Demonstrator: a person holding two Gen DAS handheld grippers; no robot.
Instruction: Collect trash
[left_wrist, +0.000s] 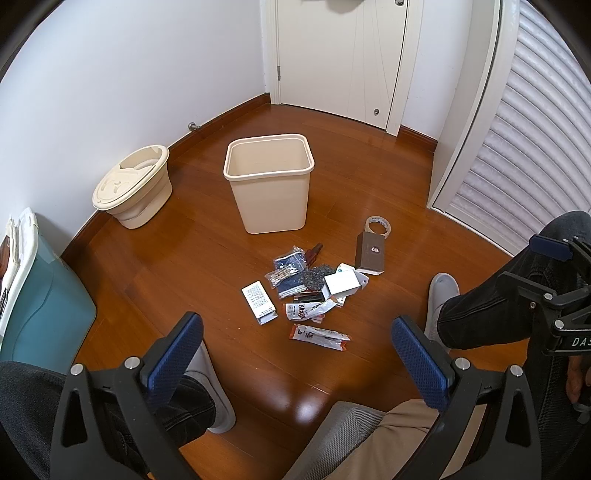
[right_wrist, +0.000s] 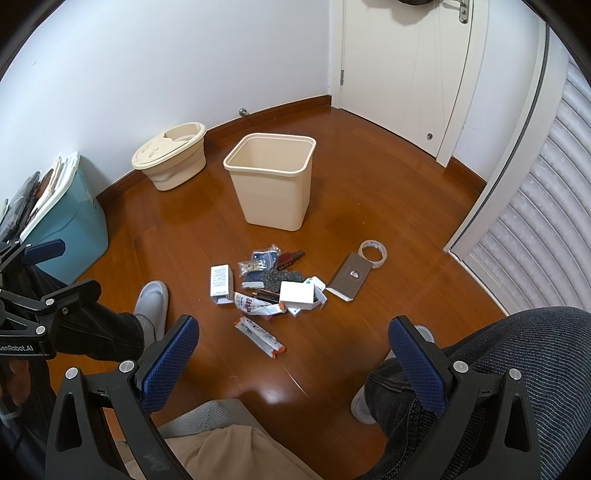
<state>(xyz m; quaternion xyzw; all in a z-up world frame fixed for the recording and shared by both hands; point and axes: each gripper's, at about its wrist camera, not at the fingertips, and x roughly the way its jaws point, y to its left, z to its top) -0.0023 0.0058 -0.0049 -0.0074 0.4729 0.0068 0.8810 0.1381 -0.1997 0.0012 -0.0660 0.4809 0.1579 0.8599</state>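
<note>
A beige waste bin (left_wrist: 269, 182) (right_wrist: 271, 177) stands upright and empty on the wooden floor. In front of it lies a heap of trash (left_wrist: 314, 284) (right_wrist: 273, 286): small boxes, wrappers, plastic bags, a brown flat box (left_wrist: 370, 254) (right_wrist: 349, 276), a tape roll (left_wrist: 378, 225) (right_wrist: 373, 252) and a long wrapper (left_wrist: 319, 336) (right_wrist: 260, 336) nearest me. My left gripper (left_wrist: 297, 332) hangs open above the floor, short of the heap, holding nothing. My right gripper (right_wrist: 293, 332) is likewise open and empty, and also shows at the right edge of the left wrist view (left_wrist: 554, 273).
A cream lidded bucket (left_wrist: 135, 188) (right_wrist: 171, 160) stands by the wall and a teal storage box (left_wrist: 40, 310) (right_wrist: 70, 221) at the left. A white door (left_wrist: 340, 55) and a louvred door (left_wrist: 528, 147) close the room. The person's legs and grey slippers (left_wrist: 441, 299) (right_wrist: 151, 306) flank the heap.
</note>
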